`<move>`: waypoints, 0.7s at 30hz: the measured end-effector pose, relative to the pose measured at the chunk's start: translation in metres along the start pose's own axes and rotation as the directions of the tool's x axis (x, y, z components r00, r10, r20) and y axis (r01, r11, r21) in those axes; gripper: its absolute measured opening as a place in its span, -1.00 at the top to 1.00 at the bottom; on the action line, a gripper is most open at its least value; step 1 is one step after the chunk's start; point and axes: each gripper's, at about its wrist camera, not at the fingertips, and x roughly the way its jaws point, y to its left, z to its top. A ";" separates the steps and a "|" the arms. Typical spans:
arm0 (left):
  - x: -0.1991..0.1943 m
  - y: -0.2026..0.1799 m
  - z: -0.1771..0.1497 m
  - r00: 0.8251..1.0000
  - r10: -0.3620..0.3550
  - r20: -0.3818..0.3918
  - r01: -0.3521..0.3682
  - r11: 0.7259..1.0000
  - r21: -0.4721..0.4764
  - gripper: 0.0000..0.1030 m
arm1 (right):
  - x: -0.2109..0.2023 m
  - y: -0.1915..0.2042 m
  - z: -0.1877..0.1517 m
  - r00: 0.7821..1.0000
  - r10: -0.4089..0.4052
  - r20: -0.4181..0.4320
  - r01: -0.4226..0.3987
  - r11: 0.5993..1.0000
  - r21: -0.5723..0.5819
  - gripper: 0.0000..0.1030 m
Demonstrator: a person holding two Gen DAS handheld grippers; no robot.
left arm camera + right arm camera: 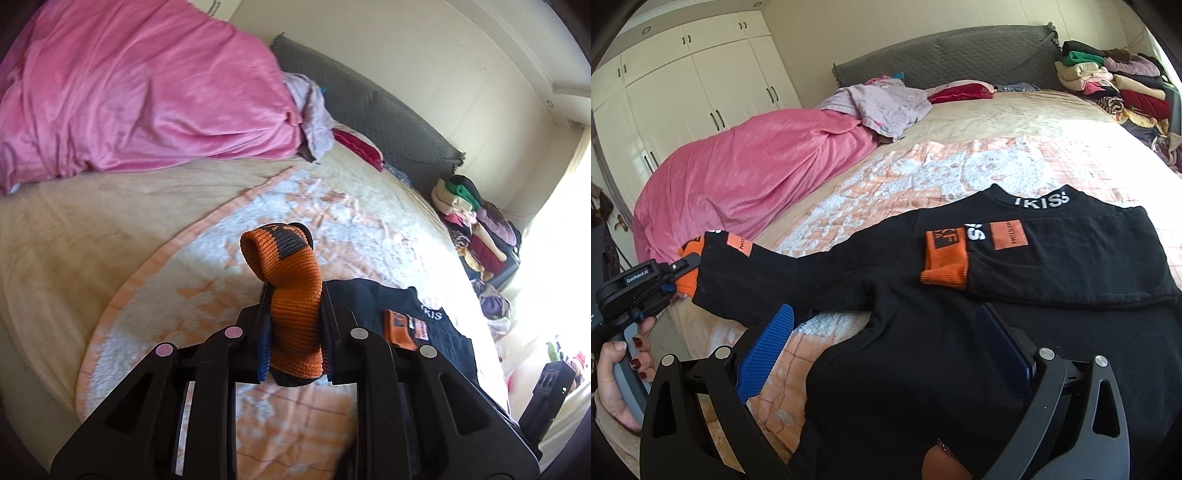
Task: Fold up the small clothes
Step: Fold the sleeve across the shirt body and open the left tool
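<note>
Left claw [293, 325] clamps the sweatshirt's [1052, 258] orange cuff [291, 280]; right claw [882, 343] apart; collar reads "KISS" [1043, 202].

Pink blanket [746, 173] bunched along the left side of the bed [1015, 122]. Lilac garment [882, 103] crumpled at its far end, touching it. Red item [960, 91] lies near the grey quilted headboard [945, 55]. Peach-and-white patterned cover [236, 236] spread over the beige sheet. Pile of folded clothes [1115, 85] stacked at the bed's far right corner, mixed colours. White wardrobe [683, 85] with dark handles along the left wall. Bright window light on the right.
</note>
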 end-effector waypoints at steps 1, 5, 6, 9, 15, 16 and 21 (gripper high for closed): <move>0.000 -0.007 0.000 1.000 -0.004 0.001 0.004 1.000 0.013 0.73 | -0.003 -0.003 0.000 1.000 -0.006 0.006 0.006 1.000 0.006 -0.91; 0.006 -0.035 -0.002 0.999 -0.033 -0.009 0.033 0.998 0.059 0.74 | -0.017 -0.020 0.001 0.999 -0.024 0.032 0.023 0.999 0.039 -0.91; 0.008 -0.044 -0.003 0.999 -0.041 -0.013 0.041 0.996 0.073 0.74 | -0.021 -0.025 0.001 0.999 -0.029 0.038 0.027 0.999 0.047 -0.91; 0.012 -0.066 -0.006 0.998 -0.066 -0.023 0.068 0.992 0.108 0.74 | -0.031 -0.039 0.001 0.997 -0.044 0.055 0.040 0.997 0.073 -0.91; 0.021 -0.114 -0.016 0.992 -0.117 -0.045 0.124 0.975 0.183 0.74 | -0.051 -0.066 0.000 0.994 -0.074 0.080 0.064 0.991 0.115 -0.91; 0.023 -0.119 -0.017 0.991 -0.124 -0.049 0.131 0.973 0.192 0.74 | -0.054 -0.070 0.000 0.993 -0.081 0.085 0.070 0.990 0.119 -0.91; 0.034 -0.152 -0.029 0.984 -0.158 -0.081 0.173 0.954 0.244 0.74 | -0.070 -0.090 -0.001 0.988 -0.118 0.104 0.102 0.984 0.147 -0.91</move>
